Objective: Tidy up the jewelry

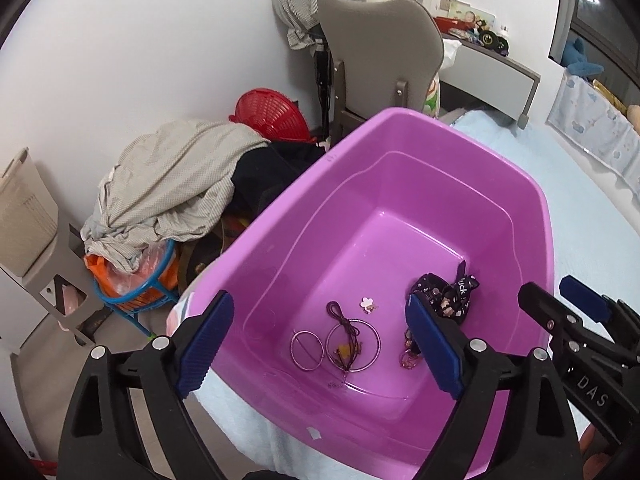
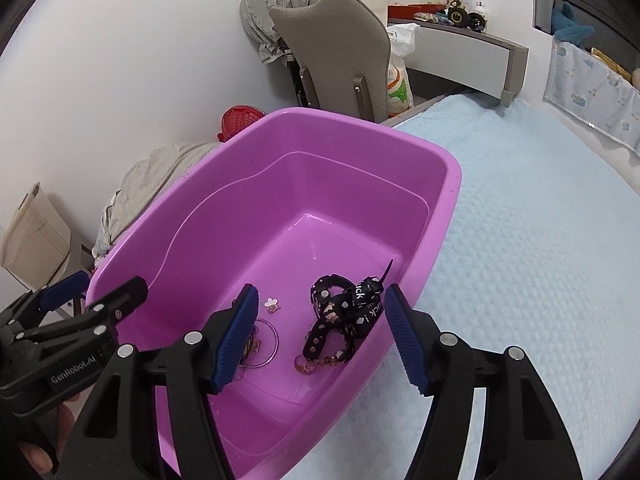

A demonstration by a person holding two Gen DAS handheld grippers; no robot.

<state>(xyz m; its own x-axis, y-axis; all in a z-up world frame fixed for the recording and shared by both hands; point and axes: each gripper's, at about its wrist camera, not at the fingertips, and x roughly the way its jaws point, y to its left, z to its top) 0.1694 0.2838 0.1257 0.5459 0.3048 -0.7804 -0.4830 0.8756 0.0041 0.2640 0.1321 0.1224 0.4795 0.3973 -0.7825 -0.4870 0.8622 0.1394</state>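
A purple plastic tub sits on a light blue bed cover. On its floor lie a small silver hoop, a larger hoop with a dark cord across it, a small white clover charm, a pink-gold piece, and a black printed ribbon band. My left gripper is open and empty above the tub's near end. My right gripper is open and empty over the ribbon band.
The blue bed cover spreads to the right. Left of the tub lie piled clothes, a red basket and a blue wire stool. A grey chair and a cluttered shelf stand behind.
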